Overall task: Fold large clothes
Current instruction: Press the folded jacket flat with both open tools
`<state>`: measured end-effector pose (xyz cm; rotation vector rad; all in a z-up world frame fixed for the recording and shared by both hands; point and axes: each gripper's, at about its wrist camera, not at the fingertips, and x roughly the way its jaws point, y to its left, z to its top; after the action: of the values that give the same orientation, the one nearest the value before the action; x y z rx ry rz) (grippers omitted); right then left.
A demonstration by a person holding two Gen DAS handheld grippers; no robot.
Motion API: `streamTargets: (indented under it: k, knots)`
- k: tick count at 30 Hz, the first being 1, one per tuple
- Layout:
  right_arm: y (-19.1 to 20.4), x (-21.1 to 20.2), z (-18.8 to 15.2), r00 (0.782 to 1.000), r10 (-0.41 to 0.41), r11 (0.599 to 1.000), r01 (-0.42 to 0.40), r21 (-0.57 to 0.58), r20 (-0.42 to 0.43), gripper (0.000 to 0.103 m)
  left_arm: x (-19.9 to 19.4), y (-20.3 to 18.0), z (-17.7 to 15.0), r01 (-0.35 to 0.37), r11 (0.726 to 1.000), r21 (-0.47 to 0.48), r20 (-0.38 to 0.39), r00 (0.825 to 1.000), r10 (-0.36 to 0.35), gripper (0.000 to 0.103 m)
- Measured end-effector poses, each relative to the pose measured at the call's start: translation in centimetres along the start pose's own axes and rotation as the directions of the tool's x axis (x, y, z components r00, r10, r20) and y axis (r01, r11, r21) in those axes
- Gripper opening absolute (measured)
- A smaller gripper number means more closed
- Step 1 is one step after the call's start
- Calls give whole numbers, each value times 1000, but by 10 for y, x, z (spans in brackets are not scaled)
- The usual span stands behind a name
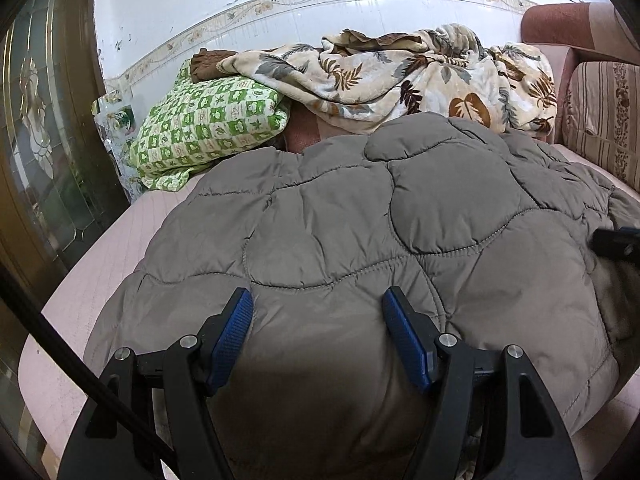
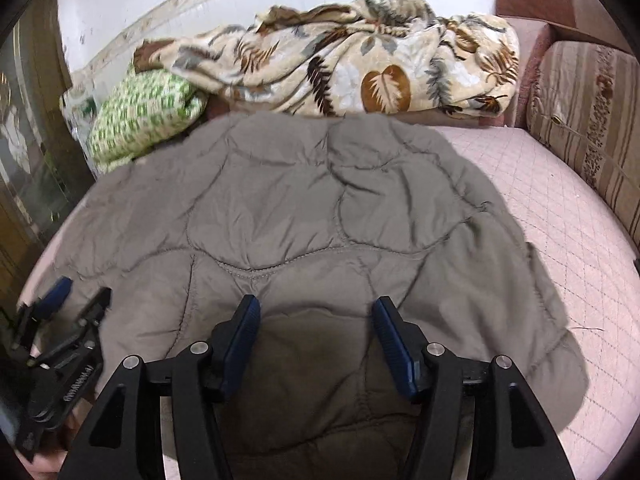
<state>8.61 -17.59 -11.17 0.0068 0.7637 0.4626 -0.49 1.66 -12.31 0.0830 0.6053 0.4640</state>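
Tools: the left tool (image 1: pixel 318 300) and the right tool (image 2: pixel 316 308) both hang over the near hem of the coat, side by side, each angled downward with its blue pads (image 1: pixel 234 332) standing apart. Padded fabric swells up between each pair, but I see no pad pressing on it, so neither tool has a hold.
Left tool from the side: in the right wrist view it shows at the lower left, over the coat's near left edge, pads apart.
Coat: a grey-brown quilted coat (image 2: pixel 280 216) lies spread on the bed, puffy, with curved stitching lines; its near edge bulges under the tools and its far edge reaches close to the heaped bedding.
Bed: a pink quilted mattress cover (image 2: pixel 560 208), bare to the right of the coat.
Far side: a green checked pillow (image 1: pixel 208 128) at the left, a leaf-patterned blanket (image 1: pixel 400 76) bunched against the tiled wall (image 1: pixel 200 0), and a striped cushion (image 2: pixel 588 104) at the right.
Step in hand: as I read it, this is the pause before a grasp of the near edge; no fold has a hold on it yet.
Next move calls for: lowering each tool onto the hem, well apart from one another, and closing on all layers; the thick filling may slip out of a shallow bite, so a deep pinch seems wise before carrying the edge toward the far side.
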Motion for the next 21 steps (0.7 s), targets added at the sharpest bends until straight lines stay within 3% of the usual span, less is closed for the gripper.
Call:
streamTargets:
  k: [7,12,21]
  knots:
    - [-28,-34,2,991,-113,992,109,57,68,64,-1,2,1,1,1000,-3,0,1000,-1,68]
    - [-49,-29,-2,992,-125,985,122,124,13,64,0,2,1,2,1000,-1,2,1000,-2,68]
    - [-48,-7,-8,986,-153,982,160,96,-70,69,-1,4,1,2,1000,-6,0,1000,-2,69]
